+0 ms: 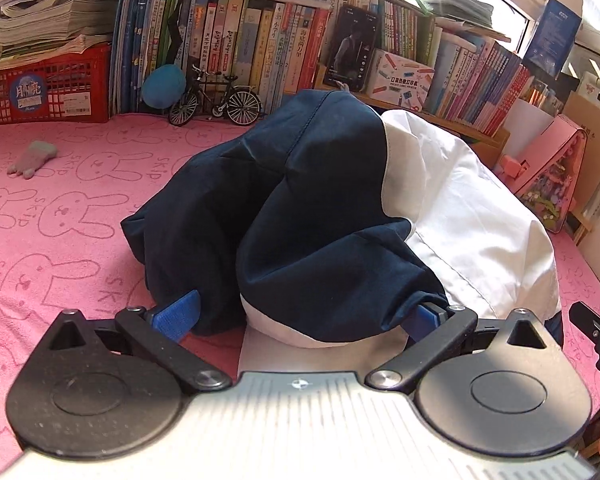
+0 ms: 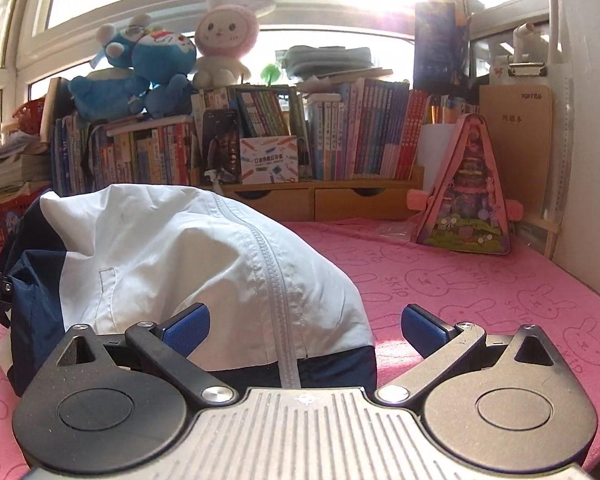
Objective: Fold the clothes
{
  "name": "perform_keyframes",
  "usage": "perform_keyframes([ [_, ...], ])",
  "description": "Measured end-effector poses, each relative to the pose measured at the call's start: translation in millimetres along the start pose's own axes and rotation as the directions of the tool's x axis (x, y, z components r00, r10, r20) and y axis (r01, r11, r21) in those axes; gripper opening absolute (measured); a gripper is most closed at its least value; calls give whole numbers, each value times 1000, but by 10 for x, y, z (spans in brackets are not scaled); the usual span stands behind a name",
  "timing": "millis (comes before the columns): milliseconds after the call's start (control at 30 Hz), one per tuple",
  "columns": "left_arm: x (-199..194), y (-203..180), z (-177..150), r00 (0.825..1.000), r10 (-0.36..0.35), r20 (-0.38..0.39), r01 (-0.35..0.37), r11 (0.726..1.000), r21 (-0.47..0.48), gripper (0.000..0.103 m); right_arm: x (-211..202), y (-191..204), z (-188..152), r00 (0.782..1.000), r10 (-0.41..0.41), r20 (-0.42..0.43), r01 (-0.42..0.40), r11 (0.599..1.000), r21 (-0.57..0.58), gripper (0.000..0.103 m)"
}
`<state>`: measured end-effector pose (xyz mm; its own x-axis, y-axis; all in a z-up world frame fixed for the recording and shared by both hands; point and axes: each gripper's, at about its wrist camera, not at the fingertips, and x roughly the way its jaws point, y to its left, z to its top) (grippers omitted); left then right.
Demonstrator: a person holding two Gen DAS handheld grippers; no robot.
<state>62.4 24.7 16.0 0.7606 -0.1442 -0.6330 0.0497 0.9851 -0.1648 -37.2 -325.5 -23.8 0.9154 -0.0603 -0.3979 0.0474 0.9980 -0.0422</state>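
A navy and white jacket lies in a bunched heap on the pink rabbit-print cloth. My left gripper is open at the heap's near edge. Its blue fingers stand wide apart, and navy fabric drapes over the right one. In the right wrist view the jacket shows its white side and a zipper running down to the navy hem. My right gripper is open too, with the hem and zipper end lying between its fingers. Each gripper's black linkage shows at the edge of the other's view.
Books line the back edge, with a model bicycle and a red crate at the left. A small grey-green toy lies on the cloth. A pink triangular box stands at the right, and plush toys sit on the books.
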Motion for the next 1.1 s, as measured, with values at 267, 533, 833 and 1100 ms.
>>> perform_keyframes([
  [267,691,673,575,977,206,62,-201,976,-87,103,105,-151,-42,998,-46,-38,45,999,-29,103],
  [533,836,902,977,948,302,96,-297,953,-58,103,126,177,-228,995,40,-86,-56,981,-187,103],
  [833,322,1027,709,962,200,188,-220,971,91,103,254,796,-426,998,53,-39,-65,874,-482,103],
  [1100,-394,645,207,967,7,256,-100,931,350,103,304,735,-72,990,11,138,44,920,-390,103],
])
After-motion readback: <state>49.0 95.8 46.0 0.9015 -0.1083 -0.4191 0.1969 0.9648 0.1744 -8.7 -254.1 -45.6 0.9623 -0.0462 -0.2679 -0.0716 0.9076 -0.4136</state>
